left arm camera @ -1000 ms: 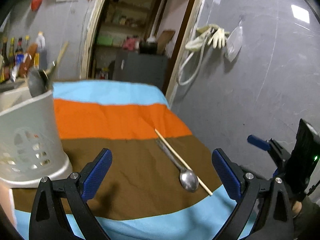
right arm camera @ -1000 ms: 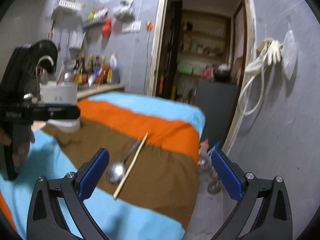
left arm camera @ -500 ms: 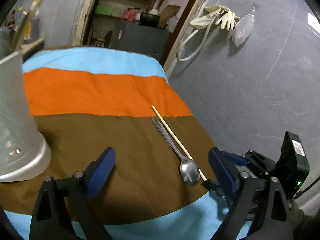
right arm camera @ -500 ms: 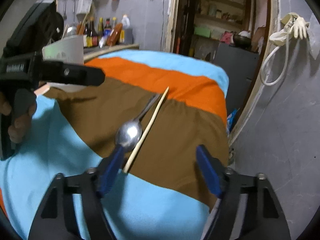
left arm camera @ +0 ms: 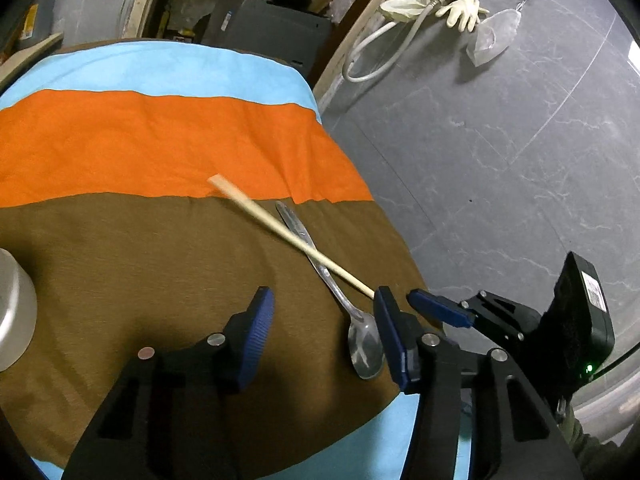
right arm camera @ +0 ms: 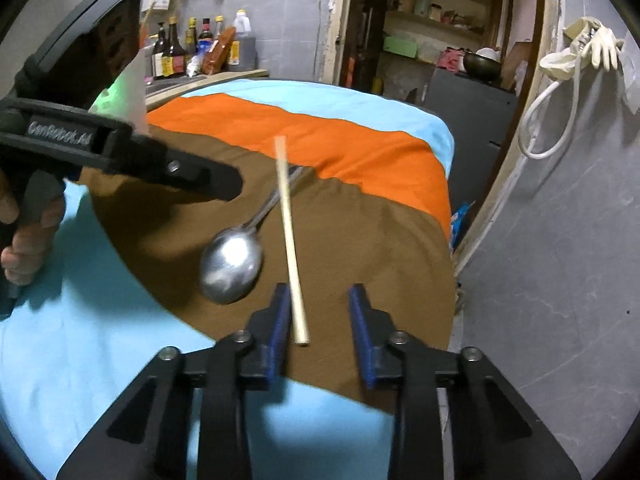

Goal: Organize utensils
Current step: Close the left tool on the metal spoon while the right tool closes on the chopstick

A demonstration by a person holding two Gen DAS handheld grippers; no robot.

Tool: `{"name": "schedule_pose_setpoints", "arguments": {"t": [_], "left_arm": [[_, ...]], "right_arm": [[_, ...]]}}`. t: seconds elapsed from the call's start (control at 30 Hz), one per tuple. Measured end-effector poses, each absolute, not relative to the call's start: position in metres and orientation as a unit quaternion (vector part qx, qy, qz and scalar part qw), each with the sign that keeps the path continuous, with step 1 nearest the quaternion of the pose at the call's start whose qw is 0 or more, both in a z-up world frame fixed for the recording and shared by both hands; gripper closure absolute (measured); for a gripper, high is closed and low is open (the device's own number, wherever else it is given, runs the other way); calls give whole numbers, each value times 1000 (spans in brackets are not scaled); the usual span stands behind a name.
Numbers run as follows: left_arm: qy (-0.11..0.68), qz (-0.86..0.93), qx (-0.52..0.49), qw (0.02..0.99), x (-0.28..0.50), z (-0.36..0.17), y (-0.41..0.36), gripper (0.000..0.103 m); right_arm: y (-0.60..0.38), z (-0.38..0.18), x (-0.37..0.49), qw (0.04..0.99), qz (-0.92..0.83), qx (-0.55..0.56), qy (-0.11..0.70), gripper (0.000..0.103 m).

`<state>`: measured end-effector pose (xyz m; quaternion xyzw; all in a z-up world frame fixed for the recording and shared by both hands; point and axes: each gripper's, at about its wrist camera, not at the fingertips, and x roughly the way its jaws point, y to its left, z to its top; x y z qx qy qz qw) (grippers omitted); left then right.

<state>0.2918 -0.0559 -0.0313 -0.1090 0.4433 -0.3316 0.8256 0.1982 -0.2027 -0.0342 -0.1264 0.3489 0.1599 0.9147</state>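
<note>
A metal spoon [left arm camera: 362,344] and a wooden chopstick [left arm camera: 288,236] lie crossed on the brown stripe of the striped cloth [left arm camera: 120,140]. My left gripper [left arm camera: 324,324] is open and low over the cloth, its right finger beside the spoon bowl. My right gripper [right arm camera: 318,320] is half open around the near end of the chopstick [right arm camera: 290,248], which lies against the left finger; the jaws are not clamped on it. The spoon [right arm camera: 232,262] lies just to its left. The white utensil holder [left arm camera: 14,312] shows only at the left edge.
The cloth's right edge drops to a grey floor [left arm camera: 500,160]. Sauce bottles [right arm camera: 200,46] stand on a counter at the back left. A dark cabinet [right arm camera: 468,120] stands by the doorway beyond the cloth. Gloves and a hose [right arm camera: 580,52] hang on the wall.
Both grippers have come down and forward to the spoon and chopstick. Both pairs of jaws have narrowed. The chopstick has swung, its far end moving left across the spoon handle.
</note>
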Motion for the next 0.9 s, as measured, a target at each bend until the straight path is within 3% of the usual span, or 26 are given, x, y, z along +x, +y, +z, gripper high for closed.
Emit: {"name": "schedule_pose_setpoints", "arguments": {"t": [0.17,0.6,0.73,0.9], "left_arm": [[458,-334,-107,817,300,-35,-62,68],[471,-320,-43,821,320,-36,-94,71],[467,-296,1,833,319,-36,-99,88],[471,-291,-22,832,320,-41,-90,96]], "right_arm": [[-209,-35,212,917,151,-127,345,96],[-239,-33,227,923,140,-60,355,98],[-239,-33,226,922,137,-56,357,98],[-236,-31,223,920,138,-57,363,98]]}}
